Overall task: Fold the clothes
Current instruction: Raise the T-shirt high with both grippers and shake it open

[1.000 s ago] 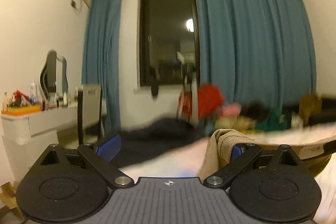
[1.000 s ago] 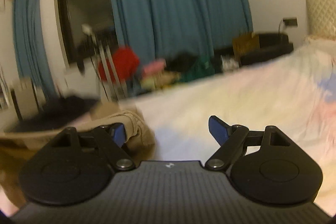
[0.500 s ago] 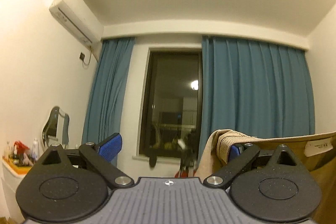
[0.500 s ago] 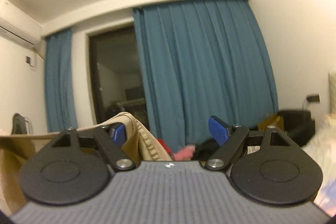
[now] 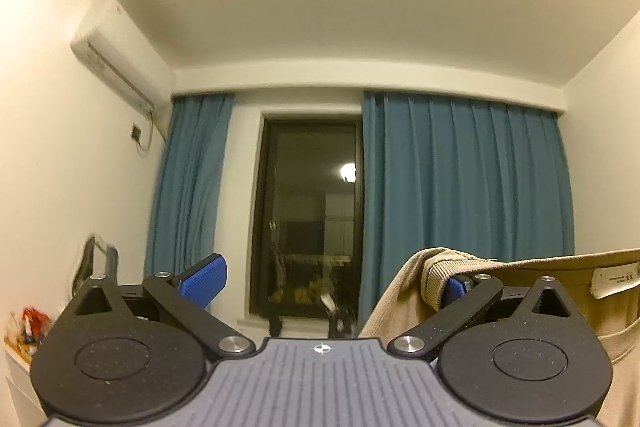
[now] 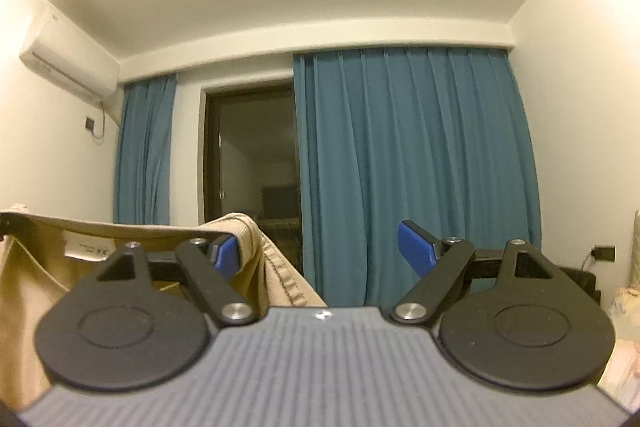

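I am looking into a home bedroom. At twelve o'clock a dark window (image 5: 312,223) reflects a ceiling light, flanked by floor-length blue curtains (image 5: 464,203) at one o'clock and a narrower panel at eleven. A wall-mounted air conditioner (image 5: 120,61) sits high at ten o'clock, with a wall socket (image 5: 136,133) and its cord just below. Low at nine o'clock I make out a wavy-framed mirror (image 5: 94,259) above a white dresser top with blurred small items. In the right wrist view, a padded headboard edge (image 6: 635,247) and pale bedding (image 6: 624,311) show at three o'clock, near a plugged-in wall outlet (image 6: 604,253).
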### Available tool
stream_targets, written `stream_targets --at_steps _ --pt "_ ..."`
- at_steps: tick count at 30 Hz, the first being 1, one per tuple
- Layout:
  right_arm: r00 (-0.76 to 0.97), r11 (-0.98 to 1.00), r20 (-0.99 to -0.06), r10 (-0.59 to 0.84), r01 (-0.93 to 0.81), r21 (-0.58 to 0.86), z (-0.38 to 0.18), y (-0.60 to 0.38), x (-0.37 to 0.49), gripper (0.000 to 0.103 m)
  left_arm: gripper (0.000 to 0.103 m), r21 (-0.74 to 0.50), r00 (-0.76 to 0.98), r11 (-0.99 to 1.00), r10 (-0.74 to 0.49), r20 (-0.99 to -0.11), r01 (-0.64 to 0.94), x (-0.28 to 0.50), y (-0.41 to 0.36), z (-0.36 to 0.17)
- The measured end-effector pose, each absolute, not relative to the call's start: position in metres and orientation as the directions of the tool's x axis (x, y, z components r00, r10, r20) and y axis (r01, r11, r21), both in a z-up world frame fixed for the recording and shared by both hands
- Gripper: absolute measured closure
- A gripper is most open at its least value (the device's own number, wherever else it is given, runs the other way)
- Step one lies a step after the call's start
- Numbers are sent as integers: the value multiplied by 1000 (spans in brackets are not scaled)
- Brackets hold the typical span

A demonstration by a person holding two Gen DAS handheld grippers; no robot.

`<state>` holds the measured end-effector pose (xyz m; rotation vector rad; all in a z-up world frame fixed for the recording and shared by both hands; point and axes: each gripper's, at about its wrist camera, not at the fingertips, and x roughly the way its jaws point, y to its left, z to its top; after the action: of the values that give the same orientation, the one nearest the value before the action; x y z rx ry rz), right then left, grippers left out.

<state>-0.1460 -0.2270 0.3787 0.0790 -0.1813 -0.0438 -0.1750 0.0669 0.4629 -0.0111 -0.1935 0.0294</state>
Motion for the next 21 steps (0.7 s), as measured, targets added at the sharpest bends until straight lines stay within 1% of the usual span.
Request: stream_targets --at_steps 4,7,13,16,17,19,21 --pt "993 995 98 -70 62 75 342 -230 -105 21 0 -27 997 1000 8 83 -6 -117 65 417" --pt "994 993 48 -100 96 64 313 -233 -52 21 0 -15 999 1000 20 29 -19 -58 60 375" --pt "984 984 -42 -172 173 39 256 -243 70 21 0 19 994 994 104 17 -105 58 36 306" --pt "973 975 -91 -213 218 51 222 -258 143 21 0 58 992 991 125 -13 -124 133 15 269" --pt "969 972 -114 -221 228 51 209 -263 166 21 0 74 992 990 126 -28 -123 158 8 255" --pt "959 977 -202 -199 210 30 172 -268 198 21 0 113 990 987 124 -63 -117 209 -6 219" --pt "941 982 -289 -178 190 12 136 -274 230 21 0 149 986 984 119 -113 -101 255 -19 170"
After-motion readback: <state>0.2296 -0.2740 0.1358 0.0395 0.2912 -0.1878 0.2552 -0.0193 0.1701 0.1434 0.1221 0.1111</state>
